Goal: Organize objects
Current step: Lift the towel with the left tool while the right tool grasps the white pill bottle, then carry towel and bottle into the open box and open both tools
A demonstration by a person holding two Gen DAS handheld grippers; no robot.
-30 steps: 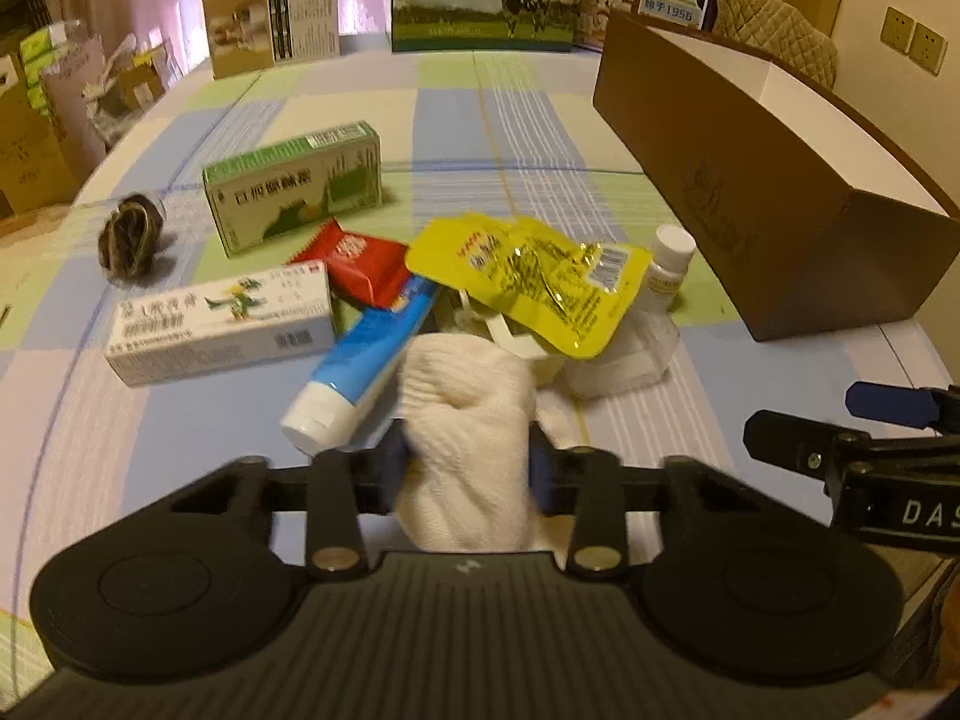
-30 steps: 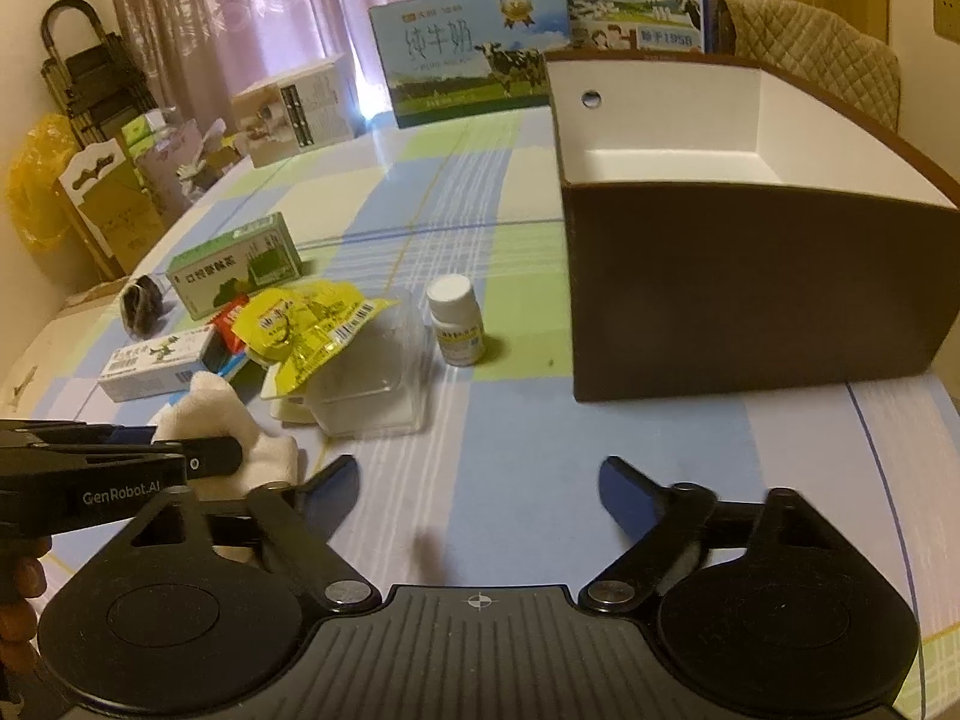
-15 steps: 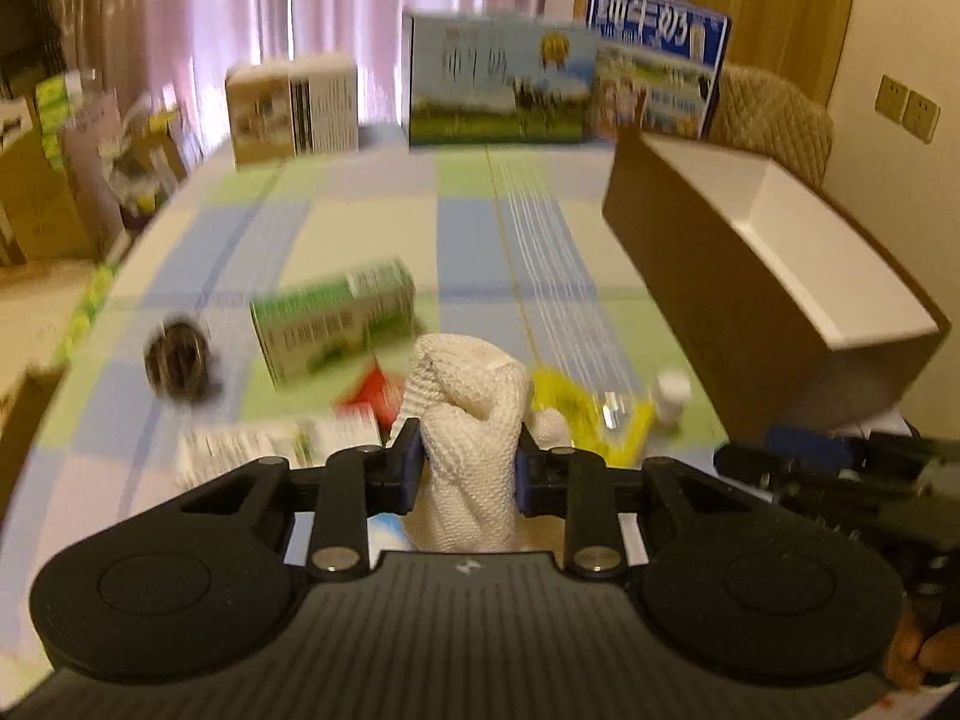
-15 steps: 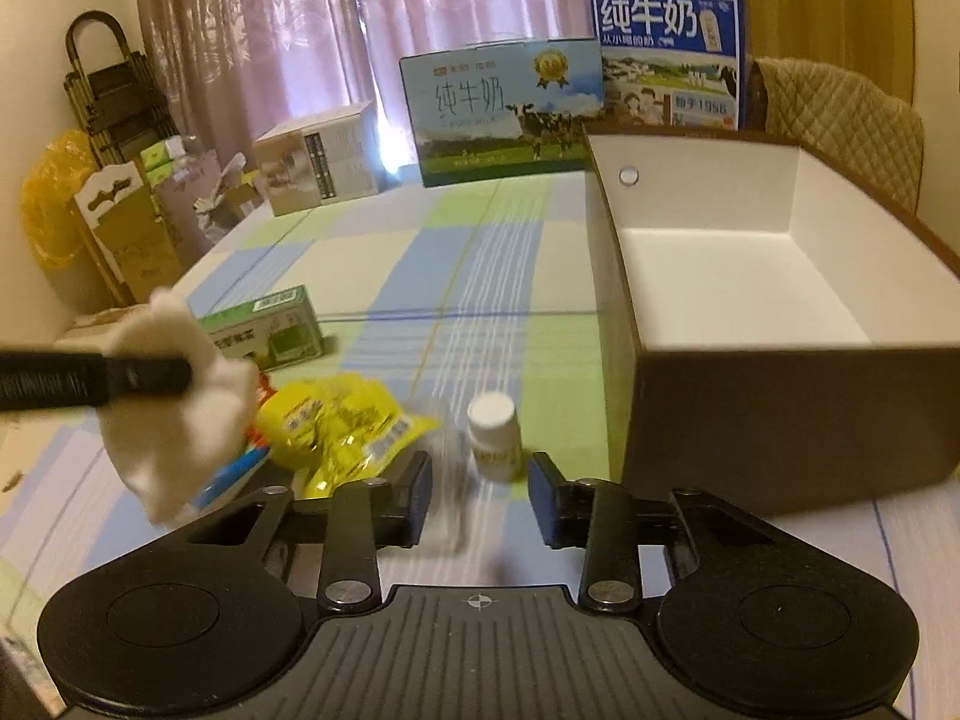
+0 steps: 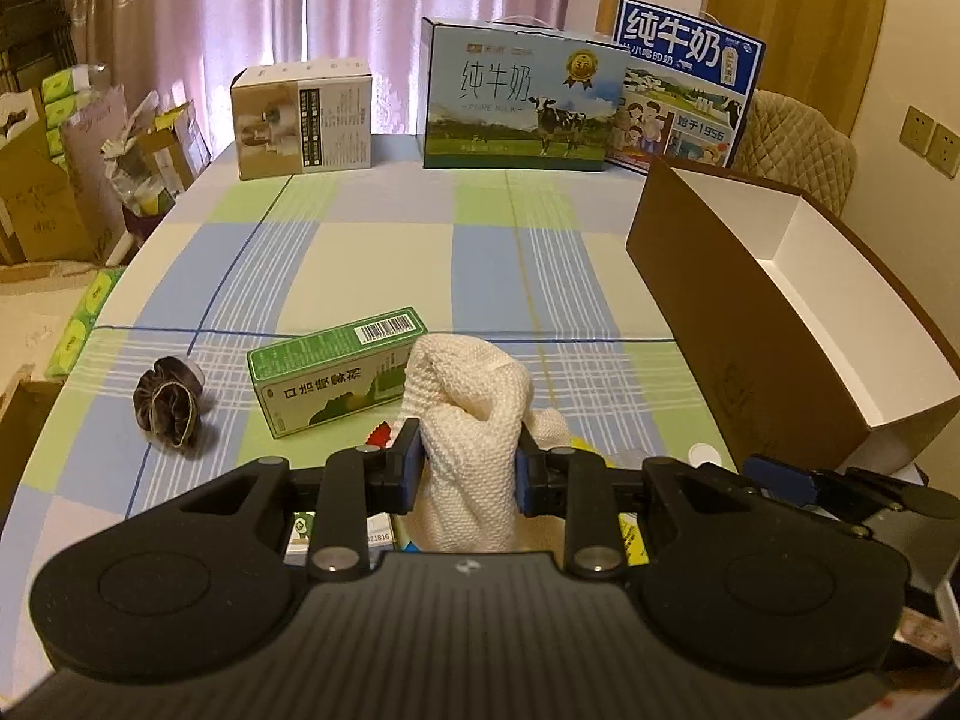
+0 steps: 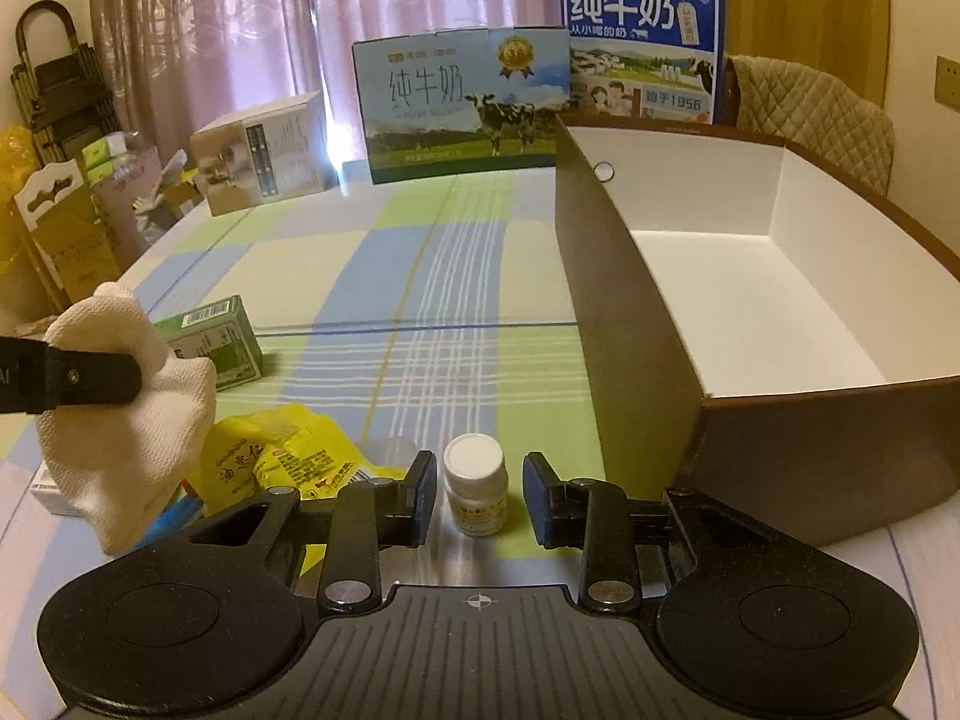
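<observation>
My left gripper (image 5: 468, 462) is shut on a white knitted cloth (image 5: 468, 384), held up above the pile of items; the cloth (image 6: 120, 438) also shows at the left of the right wrist view. My right gripper (image 6: 477, 495) is low over the table with a small white-capped bottle (image 6: 476, 480) standing between its fingers. Its jaws are closing, and a gap shows on each side of the bottle. An open brown box with a white inside (image 6: 630, 360) stands just right of the bottle.
A yellow packet (image 6: 282, 456), a green carton (image 5: 336, 378) and a dark scrunched item (image 5: 165, 405) lie on the checked cloth. Two milk cartons (image 5: 522, 105) (image 5: 684, 84) and a beige box (image 5: 303, 117) stand at the far edge. A quilted chair (image 6: 810, 114) is behind the brown box.
The left gripper has lifted the white cloth off the pile. The right gripper has moved forward to the small bottle and its wide jaws have narrowed around it.
</observation>
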